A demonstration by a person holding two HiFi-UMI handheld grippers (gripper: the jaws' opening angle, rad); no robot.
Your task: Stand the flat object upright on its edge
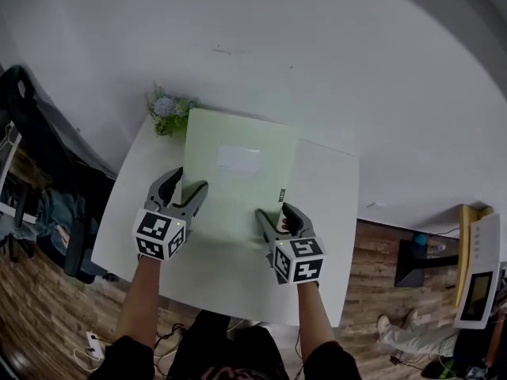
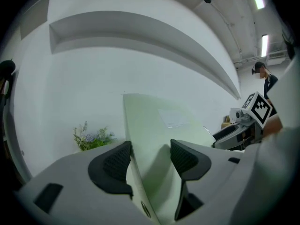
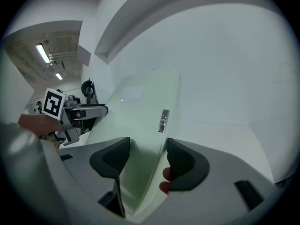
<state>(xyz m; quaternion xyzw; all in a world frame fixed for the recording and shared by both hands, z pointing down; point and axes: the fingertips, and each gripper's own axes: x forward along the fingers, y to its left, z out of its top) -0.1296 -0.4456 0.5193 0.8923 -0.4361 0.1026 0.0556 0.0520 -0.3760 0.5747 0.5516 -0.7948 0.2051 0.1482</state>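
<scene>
Pale green folder (image 1: 238, 188) with a white label (image 1: 239, 158), tilted steeply up from the white surface (image 1: 325, 212), its far edge seen against the wall.

Left gripper (image 1: 188, 182) at the folder's left edge: jaws parted and straddling that edge, outer pad just beside the edge, inner pad facing the folder's front with a gap between.

Right gripper (image 1: 273, 212) at the folder's right edge, just nearer than the small metal clip (image 1: 281, 195): jaws likewise parted, the edge running between them, closer to the outer pad.

Neither pair clamped onto the folder.

Small flowering plant (image 1: 168, 113) just beyond the folder's far left corner.
</scene>
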